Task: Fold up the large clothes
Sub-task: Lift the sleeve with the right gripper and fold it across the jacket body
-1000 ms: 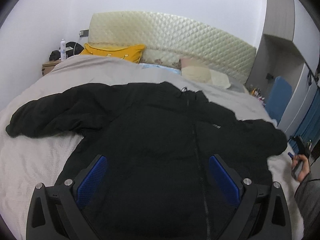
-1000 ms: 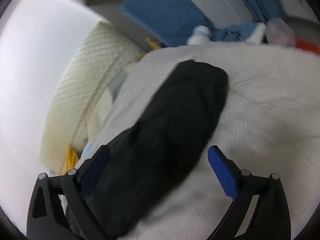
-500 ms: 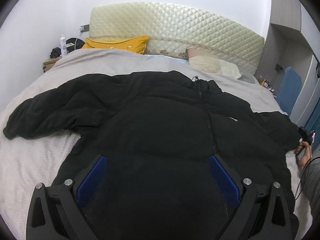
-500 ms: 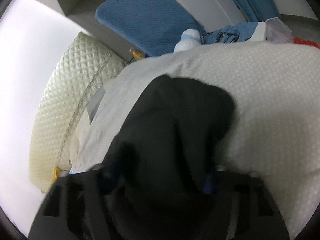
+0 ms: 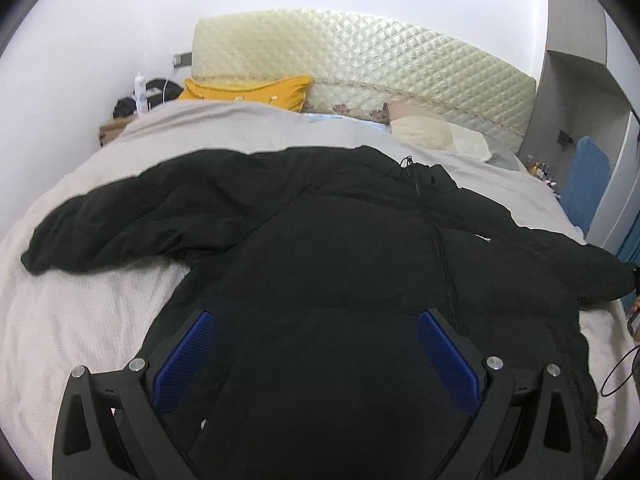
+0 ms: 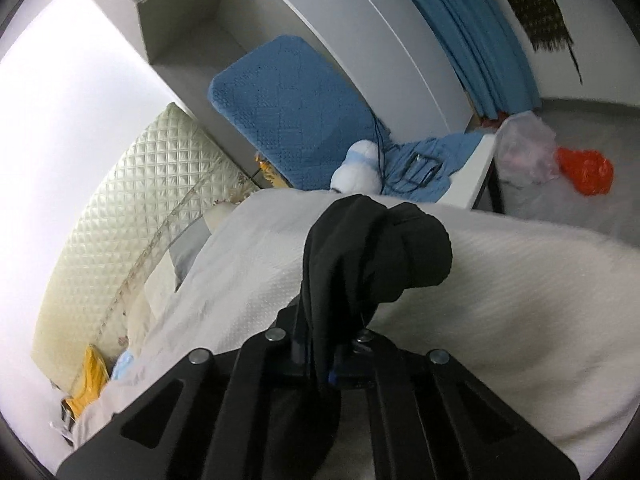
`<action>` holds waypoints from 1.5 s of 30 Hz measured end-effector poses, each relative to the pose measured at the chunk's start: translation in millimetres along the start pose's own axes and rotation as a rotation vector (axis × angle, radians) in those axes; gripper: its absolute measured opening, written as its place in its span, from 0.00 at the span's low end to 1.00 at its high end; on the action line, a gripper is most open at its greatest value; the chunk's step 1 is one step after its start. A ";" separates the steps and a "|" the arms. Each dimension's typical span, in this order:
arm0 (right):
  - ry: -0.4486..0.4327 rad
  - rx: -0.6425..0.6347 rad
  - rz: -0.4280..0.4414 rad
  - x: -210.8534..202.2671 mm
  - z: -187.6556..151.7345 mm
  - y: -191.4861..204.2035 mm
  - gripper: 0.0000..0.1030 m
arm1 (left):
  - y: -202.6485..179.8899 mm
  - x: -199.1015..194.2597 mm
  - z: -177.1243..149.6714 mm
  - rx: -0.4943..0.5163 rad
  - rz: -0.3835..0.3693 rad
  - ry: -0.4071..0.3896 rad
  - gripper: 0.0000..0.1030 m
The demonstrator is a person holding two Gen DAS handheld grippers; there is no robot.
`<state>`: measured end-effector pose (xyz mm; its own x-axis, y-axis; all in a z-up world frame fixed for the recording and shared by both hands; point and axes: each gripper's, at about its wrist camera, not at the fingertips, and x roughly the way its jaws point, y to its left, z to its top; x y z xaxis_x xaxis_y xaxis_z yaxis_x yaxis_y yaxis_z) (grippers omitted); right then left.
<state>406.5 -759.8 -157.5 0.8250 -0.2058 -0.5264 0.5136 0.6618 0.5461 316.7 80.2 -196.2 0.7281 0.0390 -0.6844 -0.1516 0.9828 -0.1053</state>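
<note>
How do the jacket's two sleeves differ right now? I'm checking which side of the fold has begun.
The left sleeve lies stretched out flat on the bed cover; the right sleeve is bunched at its cuff. Nothing grips the left sleeve, since the left gripper hangs open over the jacket's body; the right gripper is shut on the right sleeve. Both are black, puffy, and part of the same zipped jacket.

black puffer jacket spread front-up

the black jacket [image 5: 340,264] lies flat with its front zipper closed and collar toward the headboard end, one sleeve stretched out to the left. its right sleeve [image 6: 372,252] is bunched at the cuff and lifted off the cover, pinched into a narrow fold.
</note>
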 end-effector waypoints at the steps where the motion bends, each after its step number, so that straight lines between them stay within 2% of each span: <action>1: 0.000 -0.011 -0.006 -6.6 1.4 1.0 0.04 | 4.2 -3.6 -1.1 -0.010 0.002 -0.002 1.00; 4: -0.009 -0.009 -0.012 -28.4 6.0 5.6 0.04 | 9.9 -13.6 -1.8 -0.004 0.021 -0.024 1.00; 10: -0.048 -0.085 0.036 -80.2 23.4 58.5 0.04 | 16.6 -26.8 2.1 0.005 0.016 -0.044 1.00; 16: -0.098 -0.206 0.154 -146.7 34.4 148.2 0.04 | 18.1 -47.4 -4.2 0.027 -0.012 -0.068 1.00; 21: -0.132 -0.359 0.242 -203.6 15.0 236.7 0.04 | 21.2 -65.4 -10.7 0.045 -0.040 -0.084 1.00; 26: -0.145 -0.510 0.318 -248.8 -34.4 326.6 0.05 | 26.8 -75.6 -12.7 0.042 -0.056 -0.096 1.00; 32: -0.115 -0.656 0.425 -274.2 -109.8 410.6 0.06 | 38.2 -85.0 -15.4 0.035 -0.077 -0.116 1.00; 35: -0.072 -0.673 0.489 -271.3 -148.6 438.8 0.07 | 39.6 -88.3 -14.3 0.064 -0.075 -0.126 1.00; 39: -0.018 -0.746 0.562 -260.3 -211.2 471.4 0.10 | 36.5 -95.3 -13.8 0.138 -0.029 -0.183 1.00; 42: 0.057 -0.800 0.616 -247.1 -267.2 489.5 0.10 | 46.7 -91.3 -11.3 0.111 -0.057 -0.167 1.00; 45: 0.162 -0.820 0.655 -225.0 -318.4 496.6 0.10 | 59.1 -87.1 -8.6 0.089 -0.041 -0.167 1.00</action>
<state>400.9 -155.3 24.6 0.8105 0.4255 -0.4026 -0.3856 0.9049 0.1801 238.5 133.3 -149.0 0.8343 0.0211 -0.5510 -0.0656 0.9960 -0.0613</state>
